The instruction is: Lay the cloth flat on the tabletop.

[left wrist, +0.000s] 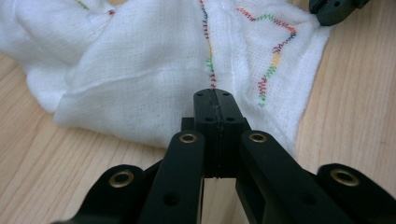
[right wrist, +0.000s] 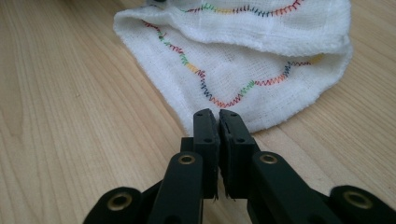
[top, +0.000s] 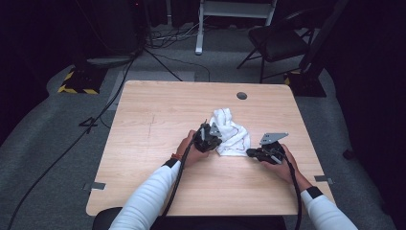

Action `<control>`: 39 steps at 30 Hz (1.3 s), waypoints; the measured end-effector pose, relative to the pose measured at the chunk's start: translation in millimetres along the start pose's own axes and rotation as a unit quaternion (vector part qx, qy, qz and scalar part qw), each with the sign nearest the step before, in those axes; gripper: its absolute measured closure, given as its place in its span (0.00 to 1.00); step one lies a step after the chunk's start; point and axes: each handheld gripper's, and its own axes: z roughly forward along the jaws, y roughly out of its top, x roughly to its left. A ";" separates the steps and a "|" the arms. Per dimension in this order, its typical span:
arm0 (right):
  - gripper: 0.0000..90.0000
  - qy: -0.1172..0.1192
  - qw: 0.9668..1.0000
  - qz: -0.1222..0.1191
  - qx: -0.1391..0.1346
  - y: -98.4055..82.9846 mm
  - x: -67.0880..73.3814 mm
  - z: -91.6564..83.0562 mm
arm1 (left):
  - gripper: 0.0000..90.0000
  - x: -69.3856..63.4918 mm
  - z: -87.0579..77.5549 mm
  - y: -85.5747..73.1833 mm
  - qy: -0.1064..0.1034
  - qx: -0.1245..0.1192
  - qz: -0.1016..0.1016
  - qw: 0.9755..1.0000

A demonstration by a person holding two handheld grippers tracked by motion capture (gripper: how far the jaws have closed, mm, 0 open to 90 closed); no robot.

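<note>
**Cloth is soft and light, so pinch it at the edge**

Cloth lies bunched up near the middle of the wooden table. It is white, with a wiggly line of colored stitches running near its border. It looks thin, floppy and very light. It will bend and sag when picked up, and it will not break. The best place to grab seems to be the hem, where the fabric is doubled and a bit thicker, so it will not slip out.

Left gripper sits at the near side of the cloth. Its jaws are pressed tight together, with their tips against the fabric right at the stitched line. It seems to pinch a little bit of cloth there, but the frames do not show that for sure.

Right gripper rests on the other side, just at the cloth's rounded border. Its jaws are nearly together too, and nothing can be seen between them
</note>
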 end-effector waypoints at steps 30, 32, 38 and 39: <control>0.97 0.001 1.000 -0.003 0.003 -4.7 5.7 -5.9 | 1.00 0.3 1.0 1.3 -0.011 0.007 0.014 1.000; 0.97 0.003 1.000 -0.005 0.005 -5.0 7.6 -6.7 | 1.00 1.1 -7.6 -3.9 -0.012 0.007 0.017 1.000; 0.98 0.018 1.000 -0.021 0.009 -3.7 19.7 -9.5 | 1.00 -5.0 -32.8 -14.4 -0.016 0.005 0.030 0.999; 0.98 0.020 1.000 -0.022 0.008 -3.6 21.0 -10.5 | 1.00 -7.3 -35.8 -16.1 -0.016 0.008 0.033 0.999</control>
